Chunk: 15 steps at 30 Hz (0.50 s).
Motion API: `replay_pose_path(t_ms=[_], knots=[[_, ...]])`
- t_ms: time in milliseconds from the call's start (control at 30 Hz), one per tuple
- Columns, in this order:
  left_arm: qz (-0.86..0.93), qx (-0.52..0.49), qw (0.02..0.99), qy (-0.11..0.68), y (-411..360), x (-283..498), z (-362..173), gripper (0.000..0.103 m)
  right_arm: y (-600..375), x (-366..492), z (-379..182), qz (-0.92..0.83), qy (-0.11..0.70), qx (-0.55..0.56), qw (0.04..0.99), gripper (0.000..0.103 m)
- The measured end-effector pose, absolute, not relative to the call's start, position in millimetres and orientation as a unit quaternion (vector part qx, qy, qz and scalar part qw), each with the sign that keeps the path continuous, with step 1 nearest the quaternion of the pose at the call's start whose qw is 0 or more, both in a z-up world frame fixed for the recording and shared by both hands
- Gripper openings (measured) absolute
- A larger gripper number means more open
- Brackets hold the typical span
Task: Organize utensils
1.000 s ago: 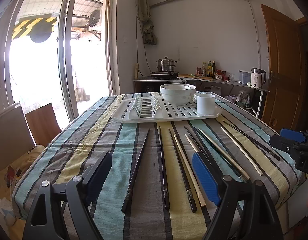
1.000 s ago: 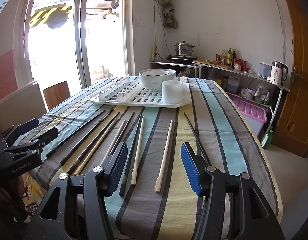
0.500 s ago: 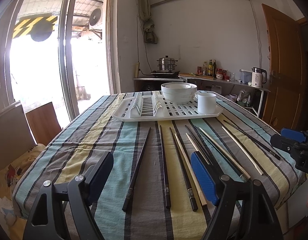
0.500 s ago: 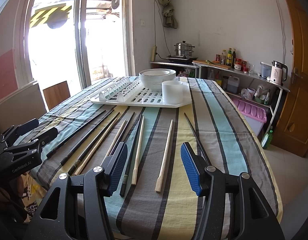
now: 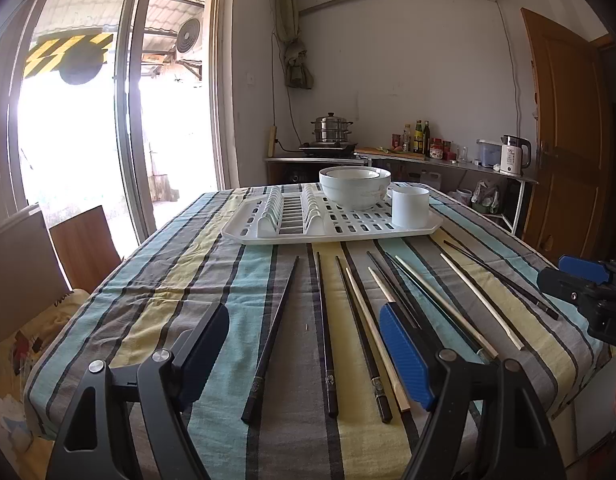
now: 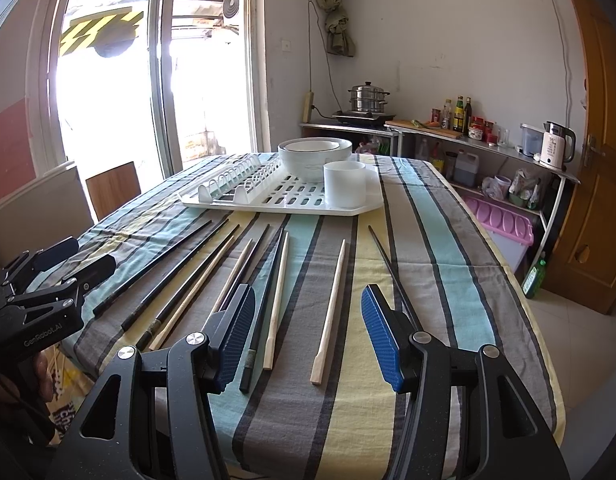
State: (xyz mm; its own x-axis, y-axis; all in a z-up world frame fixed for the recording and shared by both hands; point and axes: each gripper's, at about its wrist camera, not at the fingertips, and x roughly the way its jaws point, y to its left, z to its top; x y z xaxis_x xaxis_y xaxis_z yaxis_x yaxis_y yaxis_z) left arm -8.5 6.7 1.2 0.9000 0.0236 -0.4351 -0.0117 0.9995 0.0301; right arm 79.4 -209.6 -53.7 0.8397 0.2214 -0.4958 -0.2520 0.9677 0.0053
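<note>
Black and pale wooden chopsticks (image 5: 326,332) lie loose, unpaired; left gripper (image 5: 308,354) and right gripper (image 6: 308,334) both spread.

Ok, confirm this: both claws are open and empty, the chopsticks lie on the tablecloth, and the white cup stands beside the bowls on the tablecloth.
One error: the white cup stands on the drying rack, not the tablecloth, per the right wrist view. Otherwise correct: left claw and right claw open, empty; chopsticks on cloth; cup beside bowls.
</note>
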Motion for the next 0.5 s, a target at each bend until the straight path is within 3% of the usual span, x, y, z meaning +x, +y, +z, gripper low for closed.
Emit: replay_pose_path(t_ms=[500], knots=[[0.010,0.014,0.974,0.225,6.0,-8.0,2.1,0.075,-209.8,80.0,-54.4,0.123,0.255,-0.030,0.959,0.056]])
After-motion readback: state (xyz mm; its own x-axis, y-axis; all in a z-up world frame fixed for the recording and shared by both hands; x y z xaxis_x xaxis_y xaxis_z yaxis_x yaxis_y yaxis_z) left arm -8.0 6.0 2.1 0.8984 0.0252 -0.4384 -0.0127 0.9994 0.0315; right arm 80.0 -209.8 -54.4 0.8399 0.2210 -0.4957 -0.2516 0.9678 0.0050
